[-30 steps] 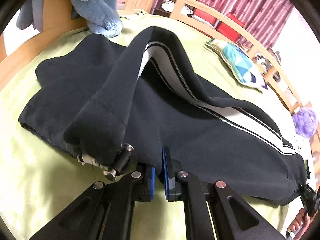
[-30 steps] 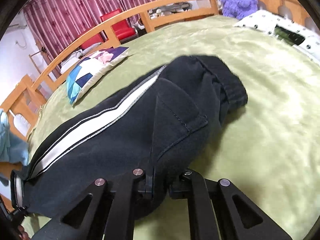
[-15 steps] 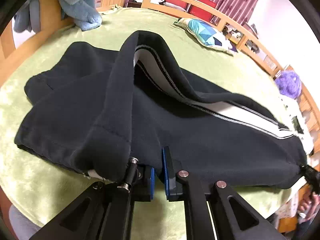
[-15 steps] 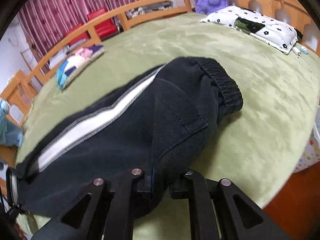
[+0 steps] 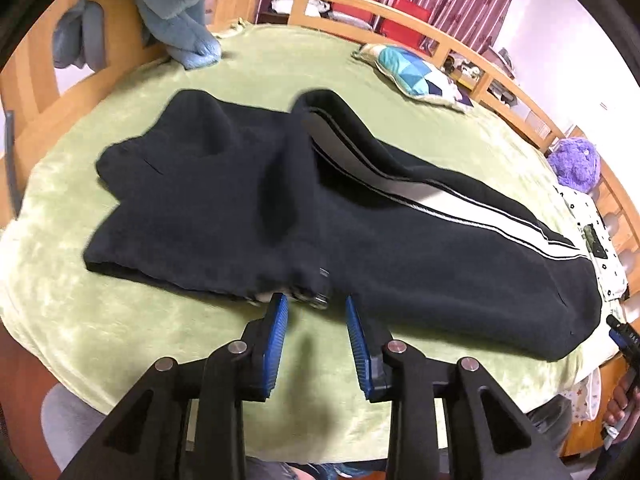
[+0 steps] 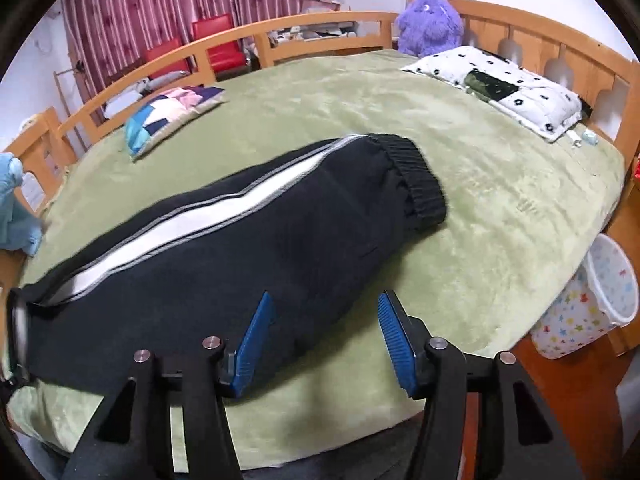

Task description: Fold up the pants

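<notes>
Black pants (image 5: 400, 256) with a white side stripe lie on the green bed cover (image 5: 120, 328), legs folded one over the other. In the right wrist view the pants (image 6: 248, 264) end in a ribbed cuff (image 6: 416, 184). My left gripper (image 5: 314, 308) is open and empty, just short of the pants' near edge by a small metal drawstring tip (image 5: 322, 284). My right gripper (image 6: 326, 308) is open and empty, its left finger over the pants' near edge.
A blue plush toy (image 5: 188, 12) sits at the far corner, a patchwork pillow (image 5: 416, 76) by the wooden rail. A white dotted pillow (image 6: 500, 88) and purple plush (image 6: 430, 24) lie by the headboard. A star-print bin (image 6: 592, 300) stands on the floor right of the bed.
Both grippers have opened and let go of the pants and drawn back toward the near edge. The lifted fabric has dropped flat onto the bed.
</notes>
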